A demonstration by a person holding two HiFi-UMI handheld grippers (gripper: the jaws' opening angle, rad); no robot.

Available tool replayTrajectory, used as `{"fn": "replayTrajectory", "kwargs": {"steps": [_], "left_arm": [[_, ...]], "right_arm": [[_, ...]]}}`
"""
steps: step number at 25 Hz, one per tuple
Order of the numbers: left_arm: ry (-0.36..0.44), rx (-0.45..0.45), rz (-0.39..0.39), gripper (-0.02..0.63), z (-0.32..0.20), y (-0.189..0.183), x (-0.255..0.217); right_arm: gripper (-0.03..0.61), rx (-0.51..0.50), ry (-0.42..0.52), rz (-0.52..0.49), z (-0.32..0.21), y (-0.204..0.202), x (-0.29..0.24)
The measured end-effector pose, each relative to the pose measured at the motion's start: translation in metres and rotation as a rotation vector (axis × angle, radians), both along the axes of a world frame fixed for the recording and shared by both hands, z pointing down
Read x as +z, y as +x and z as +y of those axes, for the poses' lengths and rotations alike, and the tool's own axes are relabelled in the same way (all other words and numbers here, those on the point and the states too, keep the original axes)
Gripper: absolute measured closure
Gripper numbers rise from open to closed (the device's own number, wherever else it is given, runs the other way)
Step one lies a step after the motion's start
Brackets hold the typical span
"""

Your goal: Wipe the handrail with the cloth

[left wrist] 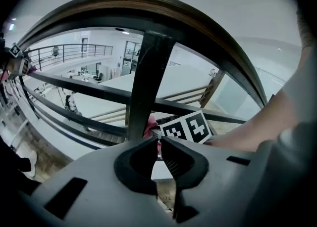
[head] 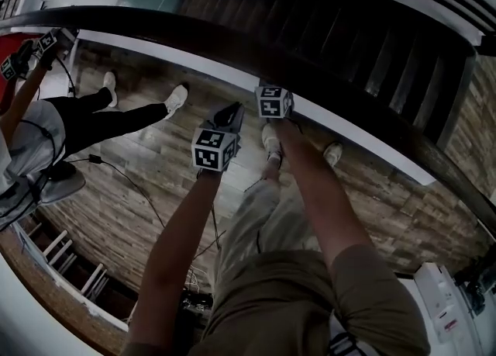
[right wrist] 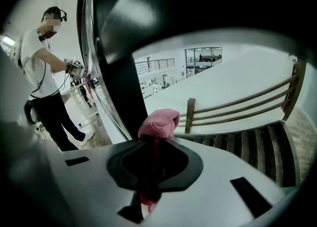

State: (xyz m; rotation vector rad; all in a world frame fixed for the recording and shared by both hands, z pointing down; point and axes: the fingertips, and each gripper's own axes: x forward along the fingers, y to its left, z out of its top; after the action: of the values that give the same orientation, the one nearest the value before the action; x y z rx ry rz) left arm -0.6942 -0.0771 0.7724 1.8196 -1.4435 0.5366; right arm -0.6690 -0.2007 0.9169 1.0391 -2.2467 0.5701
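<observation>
Curving dark across the head view, handrail [head: 155, 19] is rigid, fixed. R gripper [right wrist: 153, 142] is clamped on pink cloth [right wrist: 159, 123], wad poking past its 2 jaws, near rail; L gripper [left wrist: 159, 144] nearly closed, empty. Cloth looks soft, light, floppy: grip mid-fold, w/ plenty exposed.

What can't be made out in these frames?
Whether the cloth touches the handrail: in the head view the right gripper covers it; the right gripper view leaves it unclear.
Handrail ends: head view, cut off by the picture edges.
Left gripper tips: head view, hidden behind its own body.
</observation>
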Motion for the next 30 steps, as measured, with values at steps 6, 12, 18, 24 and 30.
{"fn": "replayTrajectory", "kwargs": {"steps": [6, 12, 18, 24, 30], "left_arm": [[0.002, -0.051, 0.002, 0.575, 0.009, 0.004, 0.036], [-0.013, -0.064, 0.011, 0.575, 0.008, 0.038, 0.068], [-0.003, 0.033, 0.009, 0.575, -0.007, 0.102, 0.086], [0.023, 0.066, -0.018, 0.574, -0.022, 0.148, 0.088], [0.018, 0.121, -0.028, 0.574, -0.028, 0.237, 0.090]], "right_arm": [[0.537, -0.042, -0.029, 0.078, 0.000, 0.012, 0.025], [0.537, -0.175, 0.045, 0.143, 0.012, 0.060, 0.025], [0.537, -0.194, 0.074, 0.187, 0.022, 0.145, 0.030], [0.537, -0.208, 0.115, 0.258, 0.028, 0.205, 0.030], [0.537, -0.205, 0.096, 0.278, 0.025, 0.300, 0.035]]}}
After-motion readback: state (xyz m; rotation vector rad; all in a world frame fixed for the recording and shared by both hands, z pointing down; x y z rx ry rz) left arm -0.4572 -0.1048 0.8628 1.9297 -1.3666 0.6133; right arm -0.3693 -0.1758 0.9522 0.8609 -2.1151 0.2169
